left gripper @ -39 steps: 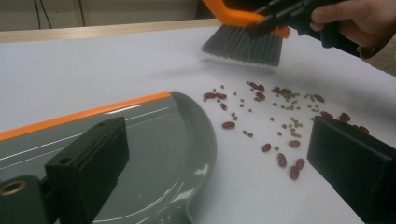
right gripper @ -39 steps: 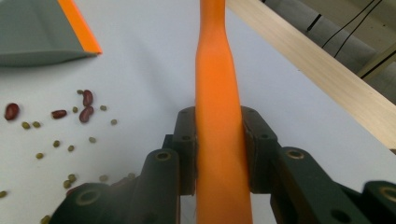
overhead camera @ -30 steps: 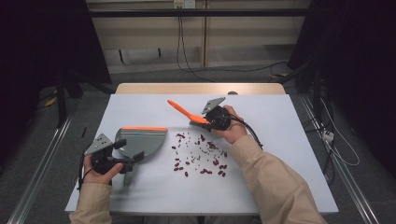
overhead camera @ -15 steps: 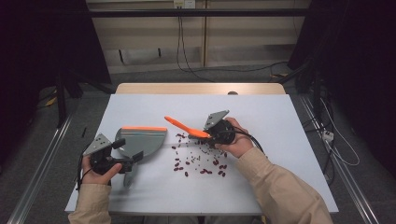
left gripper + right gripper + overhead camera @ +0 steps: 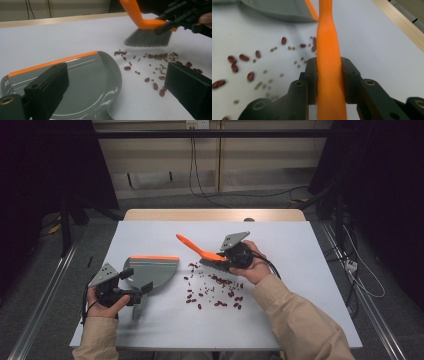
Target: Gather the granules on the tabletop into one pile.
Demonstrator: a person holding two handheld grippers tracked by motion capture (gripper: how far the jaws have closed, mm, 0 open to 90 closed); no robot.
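sweeping setup: right tool (image 5: pixel 329 82) clamped tight on the orange brush (image 5: pixel 202 252) handle, bristles at the far edge of the beans (image 5: pixel 215 287) to push them toward the dustpan (image 5: pixel 152 270). left tool (image 5: pixel 131 285) near the dustpan handle, grip can't tell, pan mouth facing beans on the tabletop (image 5: pixel 300 270).

One brush (image 5: pixel 204 254), one dustpan (image 5: pixel 152 271), two tongs, one table (image 5: pixel 310 270), and lots of red beans (image 5: pixel 215 290), too many to count

A white bench (image 5: pixel 310 270) with a wooden far edge stands on grey floor (image 5: pixel 200 202); cables (image 5: pixel 192 165) hang down a pale wall (image 5: pixel 150 165); the sides are dark, perhaps curtained.
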